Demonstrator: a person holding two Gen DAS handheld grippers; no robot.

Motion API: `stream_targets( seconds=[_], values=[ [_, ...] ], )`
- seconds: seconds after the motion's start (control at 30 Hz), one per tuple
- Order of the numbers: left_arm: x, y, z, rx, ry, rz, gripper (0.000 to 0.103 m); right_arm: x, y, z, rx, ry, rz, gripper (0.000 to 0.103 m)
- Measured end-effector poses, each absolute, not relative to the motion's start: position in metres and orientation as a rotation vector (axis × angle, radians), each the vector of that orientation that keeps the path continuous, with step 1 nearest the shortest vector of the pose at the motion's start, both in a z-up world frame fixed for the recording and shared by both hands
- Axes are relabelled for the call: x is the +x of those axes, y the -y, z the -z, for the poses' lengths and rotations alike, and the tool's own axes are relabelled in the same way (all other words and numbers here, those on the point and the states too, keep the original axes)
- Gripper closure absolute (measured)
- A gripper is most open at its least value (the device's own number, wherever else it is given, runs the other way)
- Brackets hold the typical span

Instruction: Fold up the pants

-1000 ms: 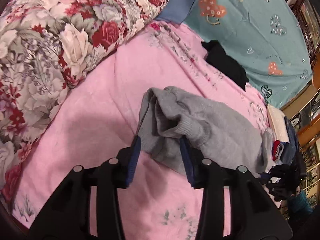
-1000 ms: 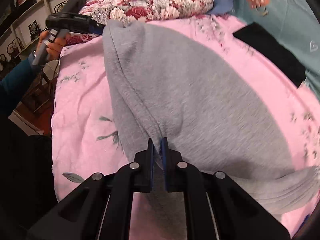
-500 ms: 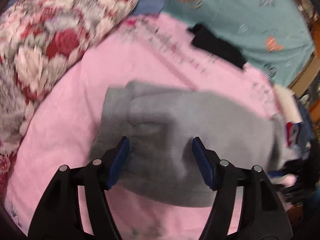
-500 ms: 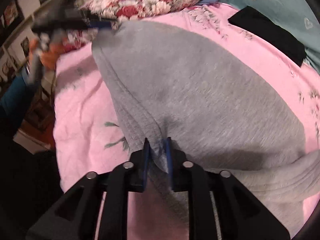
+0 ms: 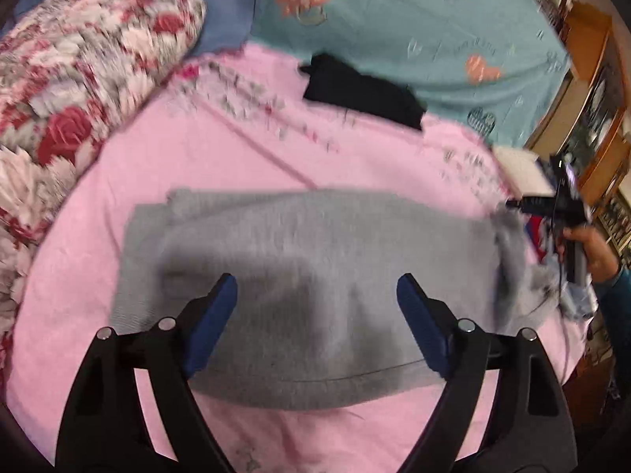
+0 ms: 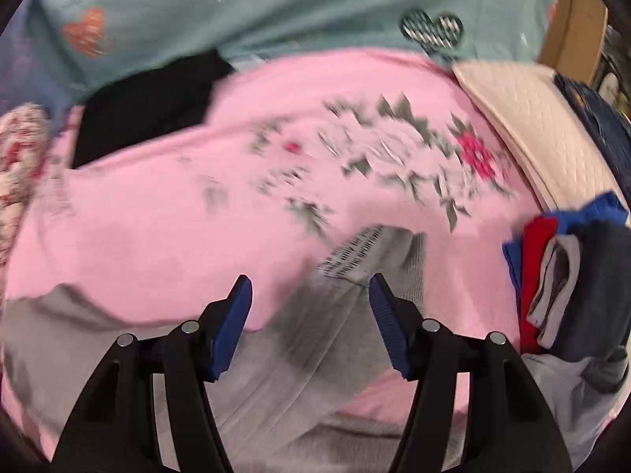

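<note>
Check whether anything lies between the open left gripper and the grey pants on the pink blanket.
Nothing visible does. The left gripper hangs open directly over the folded grey fleece pants, which lie alone on the pink blanket.

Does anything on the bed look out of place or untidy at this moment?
Mostly tidy. The grey pants lie flat on the pink blanket, but their right end is bunched, with a label showing.
</note>
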State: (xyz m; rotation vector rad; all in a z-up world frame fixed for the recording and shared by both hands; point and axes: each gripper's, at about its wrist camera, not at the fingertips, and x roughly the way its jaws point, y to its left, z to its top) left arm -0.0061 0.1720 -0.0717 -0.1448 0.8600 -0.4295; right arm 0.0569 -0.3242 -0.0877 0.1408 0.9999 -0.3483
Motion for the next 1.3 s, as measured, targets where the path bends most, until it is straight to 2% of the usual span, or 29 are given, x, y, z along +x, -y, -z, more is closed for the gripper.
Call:
stream_targets(
  seconds=[0.07,0.17,0.2,0.23,0.27,0.3,0.33,0.53,0.67,0.7,0.77,0.8,0.83,0.93,1.07,1.23,1.3],
  values=[
    [0.008,-0.166,0.096,-0.143,-0.944,0.398,0.018,0.074,0.322,0.108,0.112,-1.046,0.415,0.041],
    [0.011,-0.165,0.104,-0.111,-0.945,0.387,0.018,0.081,0.327,0.126,0.062,-1.068,0.451,0.041],
    [0.011,-0.165,0.103,-0.098,-0.951,0.38,0.019,0.081,0.329,0.124,0.047,-1.055,0.431,0.045],
    [0.01,-0.167,0.103,-0.093,-0.957,0.374,0.019,0.08,0.332,0.122,0.04,-1.044,0.41,0.063],
    [0.011,-0.17,0.104,-0.09,-0.964,0.369,0.019,0.078,0.337,0.119,0.054,-1.044,0.382,0.068],
    [0.013,-0.174,0.104,-0.087,-0.973,0.352,0.019,0.074,0.343,0.115,0.083,-1.037,0.359,0.078],
    [0.014,-0.177,0.105,-0.088,-0.98,0.346,0.024,0.067,0.348,0.109,0.107,-1.024,0.334,0.084],
    [0.016,-0.198,0.104,-0.144,-1.017,0.368,0.04,-0.045,0.387,0.035,0.448,-0.705,0.104,0.089],
    [0.018,-0.2,0.104,-0.161,-1.026,0.374,0.041,-0.14,0.41,0.026,0.579,-0.461,-0.073,0.088],
    [0.017,-0.2,0.104,-0.159,-1.025,0.372,0.041,-0.155,0.413,0.032,0.57,-0.455,-0.077,0.088],
    [0.017,-0.199,0.104,-0.158,-1.024,0.367,0.041,-0.184,0.42,0.056,0.542,-0.511,0.005,0.072],
    [0.017,-0.199,0.104,-0.159,-1.025,0.366,0.041,-0.198,0.426,0.072,0.557,-0.559,0.078,0.046],
    [0.018,-0.199,0.104,-0.162,-1.028,0.364,0.041,-0.21,0.435,0.086,0.602,-0.578,0.132,0.027],
    [0.018,-0.198,0.103,-0.171,-1.037,0.353,0.041,-0.236,0.454,0.111,0.806,-0.542,0.106,0.027],
    [0.016,-0.2,0.102,-0.17,-1.039,0.322,0.041,-0.226,0.45,0.115,0.895,-0.539,0.043,0.027],
    [0.012,-0.207,0.104,-0.167,-1.042,0.261,0.053,-0.19,0.424,0.11,0.854,-0.648,0.028,0.027],
    [0.013,-0.212,0.104,-0.197,-1.046,0.263,0.054,-0.184,0.422,0.111,0.843,-0.687,0.065,0.027]
  ],
)
